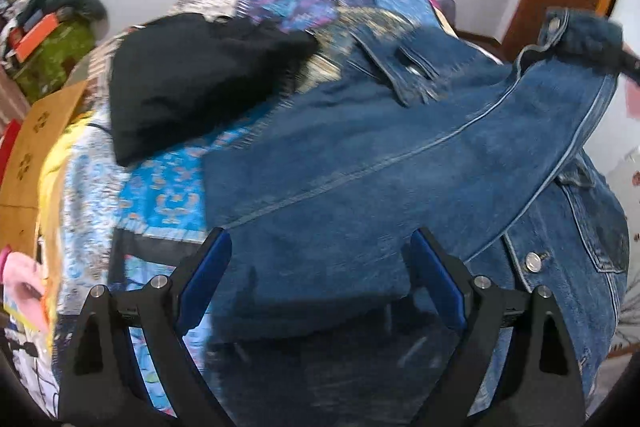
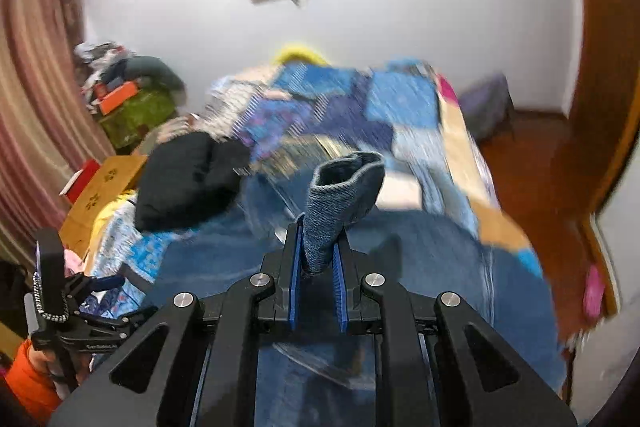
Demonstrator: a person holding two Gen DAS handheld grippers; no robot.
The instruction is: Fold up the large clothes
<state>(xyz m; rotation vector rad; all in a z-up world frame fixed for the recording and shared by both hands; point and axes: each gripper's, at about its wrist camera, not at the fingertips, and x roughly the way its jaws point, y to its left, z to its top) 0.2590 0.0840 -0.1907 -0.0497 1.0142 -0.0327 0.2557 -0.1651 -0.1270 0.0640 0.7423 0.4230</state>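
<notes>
Left wrist view: quilt [image 1: 160, 187] covers the bed, jacket [image 1: 380, 187] spread across it, black garment [image 1: 180, 87] beside the collar. Left gripper [image 1: 320, 247] gapes wide over denim — holding nothing. Right gripper [image 2: 318, 259] pinches a cuff [image 2: 340, 195], lifted; floor [image 2: 532, 155] bare right of the bed.

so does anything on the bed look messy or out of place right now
Nothing looks spilled or damaged. The denim jacket lies unfolded on the patchwork bedspread, with one sleeve lifted off it, its cuff pinched in the right gripper. A black garment sits bunched beside the jacket. The left gripper hovers open.
</notes>
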